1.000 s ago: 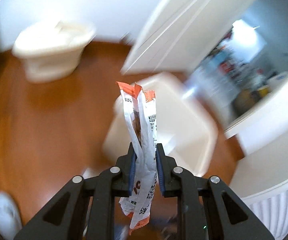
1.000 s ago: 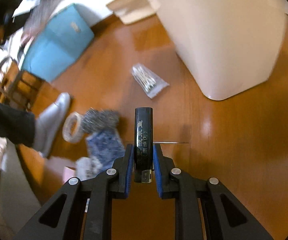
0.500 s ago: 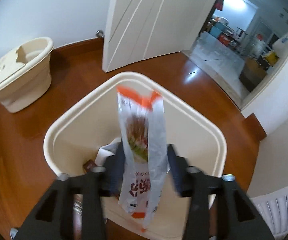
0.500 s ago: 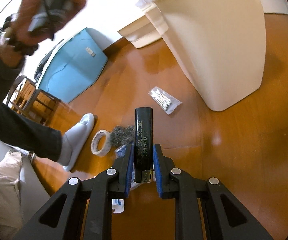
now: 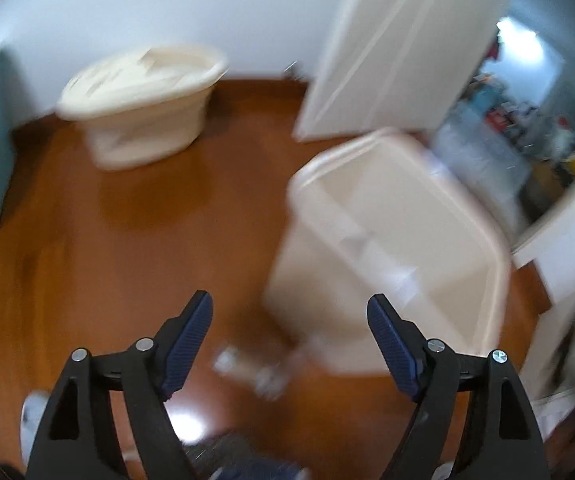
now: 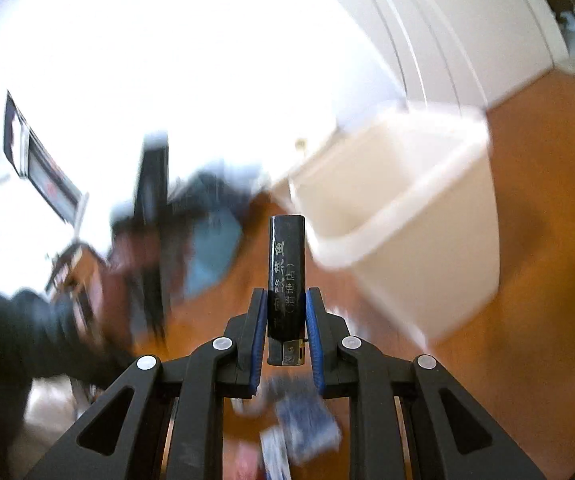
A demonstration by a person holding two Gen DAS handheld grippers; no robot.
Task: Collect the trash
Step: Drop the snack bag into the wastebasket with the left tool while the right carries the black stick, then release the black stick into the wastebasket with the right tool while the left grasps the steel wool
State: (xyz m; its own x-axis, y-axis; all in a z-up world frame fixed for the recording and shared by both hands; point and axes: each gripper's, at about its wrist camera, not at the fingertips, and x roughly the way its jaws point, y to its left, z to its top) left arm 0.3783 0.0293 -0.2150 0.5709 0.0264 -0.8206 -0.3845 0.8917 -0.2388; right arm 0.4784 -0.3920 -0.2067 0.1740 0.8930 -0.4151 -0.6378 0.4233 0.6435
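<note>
The left gripper [image 5: 289, 314], wide now, has apparently dropped its wrapper into the bin [image 5: 399, 240]; the right gripper [image 6: 286, 312] still clamps the lighter [image 6: 286, 276], next to bin.

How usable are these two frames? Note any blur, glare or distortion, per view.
Left wrist view: heavy motion blur smears the cream bin and floor litter; only the open left gripper is sharp. Right wrist view: the wall is blown out white, the background streaked, yet the right gripper and its black lighter stay crisp. Both show fisheye bending.

A home: wooden floor [image 5: 135, 240] (glossy), white door [image 5: 399, 48].
</note>
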